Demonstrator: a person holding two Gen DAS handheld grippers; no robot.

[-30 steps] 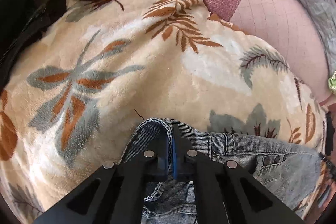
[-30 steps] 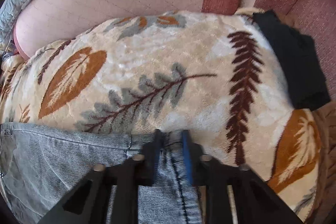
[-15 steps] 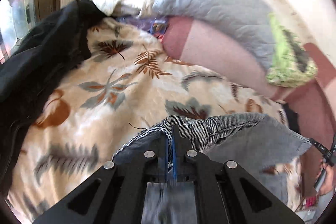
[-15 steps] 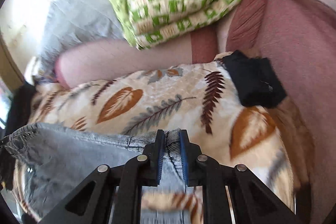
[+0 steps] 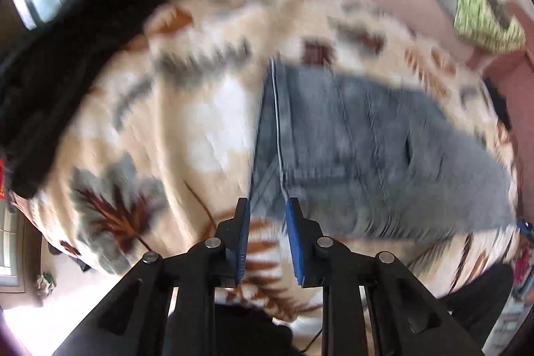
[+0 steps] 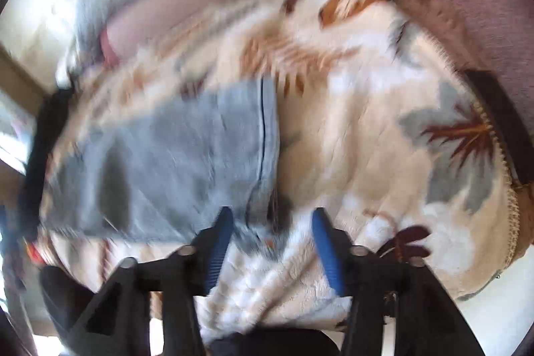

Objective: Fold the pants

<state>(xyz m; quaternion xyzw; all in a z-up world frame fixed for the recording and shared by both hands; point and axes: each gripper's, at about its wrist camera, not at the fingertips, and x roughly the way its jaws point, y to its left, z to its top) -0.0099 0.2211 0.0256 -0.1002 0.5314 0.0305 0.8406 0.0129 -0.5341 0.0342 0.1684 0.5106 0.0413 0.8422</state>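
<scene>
over the leaf-print blanket [image 5: 187, 135], seen from the left wrist, the pants [image 5: 383, 152] lie as a squarish folded pile of grey-blue denim, right of centre and beyond the fingertips. the left gripper [image 5: 267, 216] has just been opening; its blue pads stand a little apart with nothing clamped between them — only the near corner of the denim and the blanket show through the gap, and blur hides whether the tips brush the cloth. a dark garment [image 5: 83, 39] is heaped at the far left edge of the blanket, well clear of the pants.

from the right wrist, the same pants [image 6: 187, 162] sit left of centre, their right-hand edge a straight seamed fold running away from the camera. the right gripper [image 6: 270, 222] has also just been opening and its fingers are wide apart, empty, with the near right corner of the pile just ahead of them.

denim like this should handle as a soft but fairly weighty cloth: it drapes, holds a crease reasonably, and will not slip much on the fleecy blanket. for a further fold, the two near corners look like the best places to pinch — through every layer, or the lower ones would likely be left behind.
</scene>
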